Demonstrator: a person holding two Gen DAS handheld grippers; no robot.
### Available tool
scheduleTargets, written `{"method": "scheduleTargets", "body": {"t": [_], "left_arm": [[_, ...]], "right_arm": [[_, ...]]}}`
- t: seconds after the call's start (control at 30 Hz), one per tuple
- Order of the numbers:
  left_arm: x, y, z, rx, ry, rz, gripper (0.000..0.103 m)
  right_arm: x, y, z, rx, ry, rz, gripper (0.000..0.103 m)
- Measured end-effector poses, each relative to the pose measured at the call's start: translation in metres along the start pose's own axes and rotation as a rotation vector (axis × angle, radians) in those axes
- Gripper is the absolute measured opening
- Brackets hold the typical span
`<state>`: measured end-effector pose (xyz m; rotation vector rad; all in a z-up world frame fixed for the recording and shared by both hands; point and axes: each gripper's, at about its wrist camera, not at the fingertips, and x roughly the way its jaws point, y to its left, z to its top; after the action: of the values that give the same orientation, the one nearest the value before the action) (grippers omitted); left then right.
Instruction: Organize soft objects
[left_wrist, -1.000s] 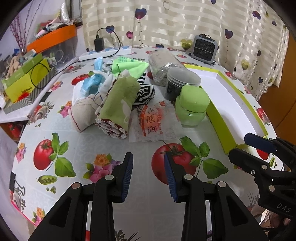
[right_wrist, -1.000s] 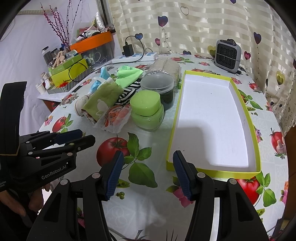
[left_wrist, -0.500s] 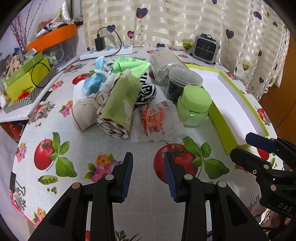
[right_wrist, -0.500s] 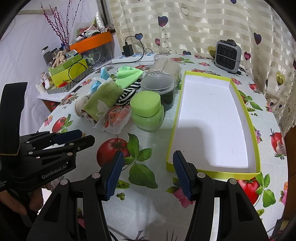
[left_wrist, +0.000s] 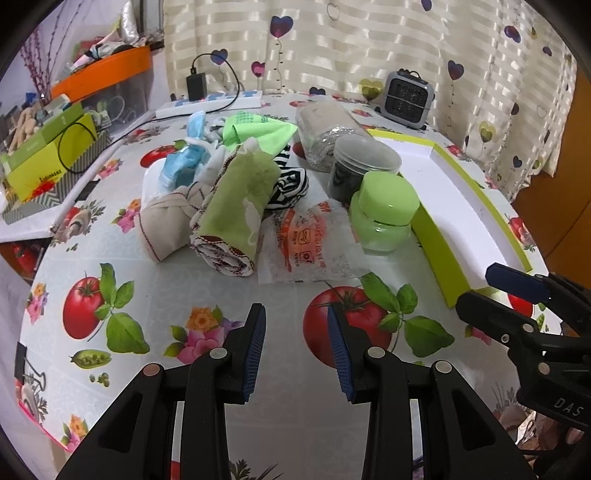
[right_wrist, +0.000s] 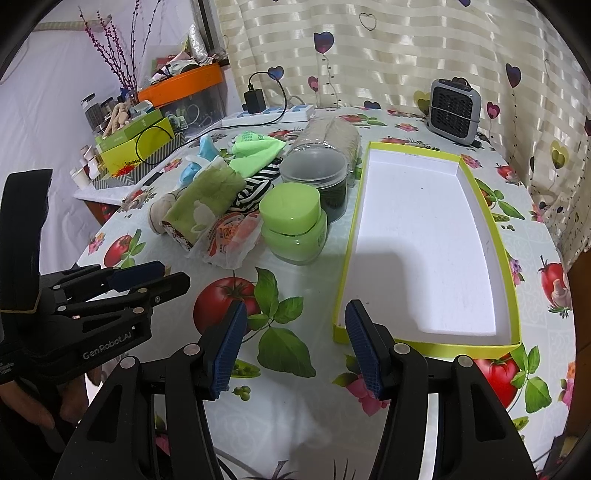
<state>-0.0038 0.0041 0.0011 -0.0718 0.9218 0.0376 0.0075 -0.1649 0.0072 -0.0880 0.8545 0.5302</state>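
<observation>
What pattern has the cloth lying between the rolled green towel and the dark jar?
The cloth has black and white stripes, like a zebra; the left wrist view shows it best.

Both grippers are built of black plastic arms joined by silver rivets. The left gripper (left_wrist: 296, 345) and right gripper (right_wrist: 293, 345) are fitted with ribbed blue pads. "GenRobot.AI" is printed in white at the lower left of the right wrist view.

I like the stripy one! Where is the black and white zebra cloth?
In both views the black-and-white striped cloth sits in the pile left of the tray, tucked between the rolled green towel and the dark clear-lidded plastic tub.
</observation>
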Motion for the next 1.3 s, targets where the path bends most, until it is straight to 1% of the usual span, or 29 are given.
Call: {"method": "scheduleTargets", "body": {"t": [0.07, 0.33, 0.67, 0.87, 1.07, 1.3], "left_arm": [[-0.0003, -0.0002, -0.0004, -0.004, -0.003, -0.009, 0.033], [-0.0002, 0.0047, -0.0020, -0.028, 0.003, 0.008, 0.033], [-0.0015, 0.0037, -0.0036, -0.015, -0.002, 0.011, 0.033], [-0.0029, 0.0030, -0.0039, -0.010, -0.003, -0.008, 0.033], [-0.0015, 0.0057, -0.0039, -0.021, 0.006, -0.007, 0.033], [-0.0019, 0.0050, -0.0043, -0.009, 0.008, -0.017, 0.033]], "right_arm": [[-0.0017, 0.0002, 0.0001, 0.002, 0.001, 0.001, 0.056], [0.0019, -0.0019, 0.0015, 0.004, 0.004, 0.001, 0.056], [0.0023, -0.0019, 0.0011, 0.004, 0.004, 0.001, 0.056], [0.0019, -0.0015, 0.0010, 0.003, 0.003, 0.001, 0.056], [0.0014, -0.0030, 0.0006, 0.007, -0.007, 0.008, 0.056], [0.0004, -0.0030, 0.0009, 0.012, -0.019, 0.013, 0.056]]}}
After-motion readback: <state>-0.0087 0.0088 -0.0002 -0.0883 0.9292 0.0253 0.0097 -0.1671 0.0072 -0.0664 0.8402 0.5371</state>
